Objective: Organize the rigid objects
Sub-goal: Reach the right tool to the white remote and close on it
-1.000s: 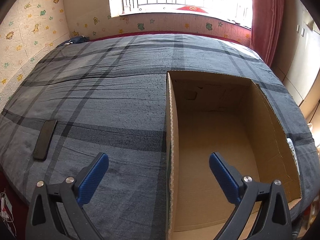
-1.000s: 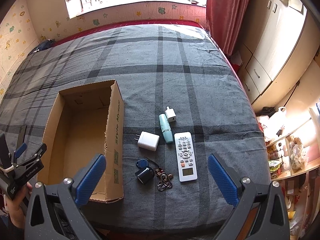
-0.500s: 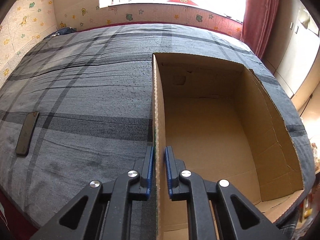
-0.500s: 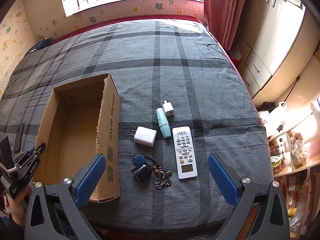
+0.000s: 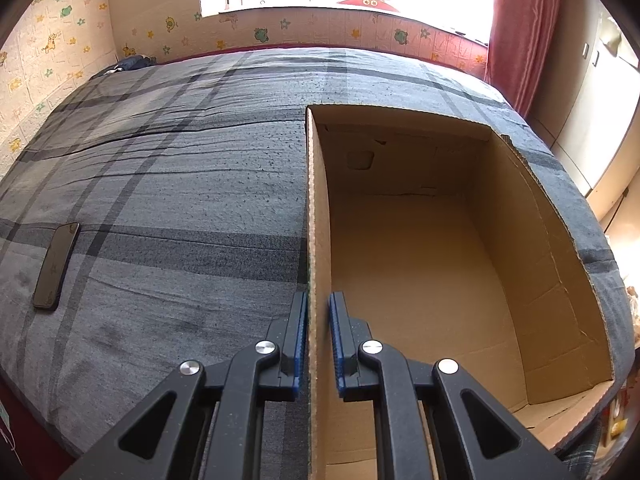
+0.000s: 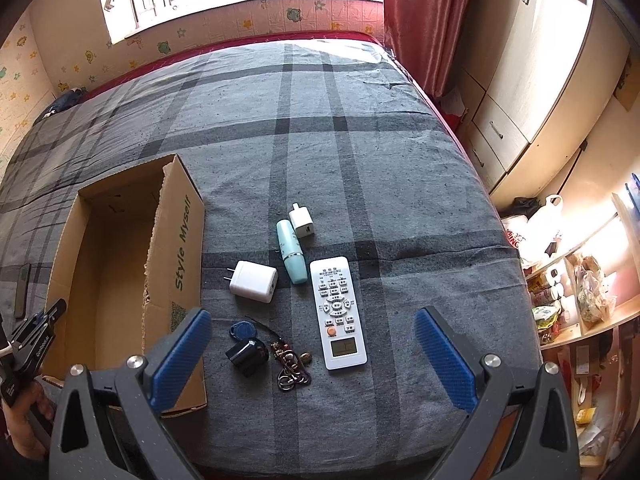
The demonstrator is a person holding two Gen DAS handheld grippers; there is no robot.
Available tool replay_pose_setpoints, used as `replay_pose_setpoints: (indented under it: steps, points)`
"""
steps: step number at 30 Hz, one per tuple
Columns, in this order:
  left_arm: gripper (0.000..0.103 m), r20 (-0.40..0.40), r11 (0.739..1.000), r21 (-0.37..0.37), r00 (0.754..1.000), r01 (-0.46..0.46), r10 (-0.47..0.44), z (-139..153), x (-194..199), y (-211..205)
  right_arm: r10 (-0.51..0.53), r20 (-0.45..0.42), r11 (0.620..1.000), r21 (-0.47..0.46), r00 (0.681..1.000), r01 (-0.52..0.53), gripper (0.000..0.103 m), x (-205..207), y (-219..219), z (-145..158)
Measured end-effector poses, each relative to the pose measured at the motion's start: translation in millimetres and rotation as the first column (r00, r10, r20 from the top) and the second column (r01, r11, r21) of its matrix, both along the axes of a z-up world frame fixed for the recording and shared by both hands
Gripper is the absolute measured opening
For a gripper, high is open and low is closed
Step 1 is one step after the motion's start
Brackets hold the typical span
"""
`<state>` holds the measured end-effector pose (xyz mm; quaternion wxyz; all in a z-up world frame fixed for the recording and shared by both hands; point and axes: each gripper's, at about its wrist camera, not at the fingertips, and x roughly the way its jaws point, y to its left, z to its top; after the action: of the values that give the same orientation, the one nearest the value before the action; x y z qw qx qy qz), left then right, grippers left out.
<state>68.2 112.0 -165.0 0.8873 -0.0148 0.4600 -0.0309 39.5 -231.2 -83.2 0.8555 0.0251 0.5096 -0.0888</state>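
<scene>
Nothing packed yet: cardboard box (image 5: 420,280) empty near bed's front edge. Left gripper (image 5: 318,340) clamps its left wall. Right gripper (image 6: 312,356) fingers wide above remote (image 6: 338,312), chargers, keys lying right of box.

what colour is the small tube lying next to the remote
Pale mint green: the small plastic tube beside the white remote control, clearest in the right wrist view.

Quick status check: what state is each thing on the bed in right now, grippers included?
Cardboard box: open, empty, left wall clamped.
Left gripper: shut on the box wall.
Right gripper: open, holding nothing, above the remote.
Remote: flat, buttons up.
Chargers, tube, keys: outside the box.
Phone: flat, screen dark.
</scene>
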Motion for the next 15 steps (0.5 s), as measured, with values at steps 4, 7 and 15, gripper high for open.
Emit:
replay_pose_setpoints:
  steps: [4,7,15]
  points:
    - [0.012,0.006,1.000,0.001,1.000,-0.001,0.001,0,-1,0,0.016,-0.011,1.000,-0.012,1.000,-0.016,0.103,7,-7,-17]
    - [0.012,0.010,1.000,0.007,1.000,-0.002,0.001,0,-2,-1,0.037,-0.009,0.999,-0.015,0.999,-0.038,0.103,13,-11,-35]
    - [0.012,0.010,1.000,-0.002,1.000,-0.004,0.004,0,-3,-1,0.064,-0.063,0.998,-0.025,0.996,-0.066,0.103,31,-22,-98]
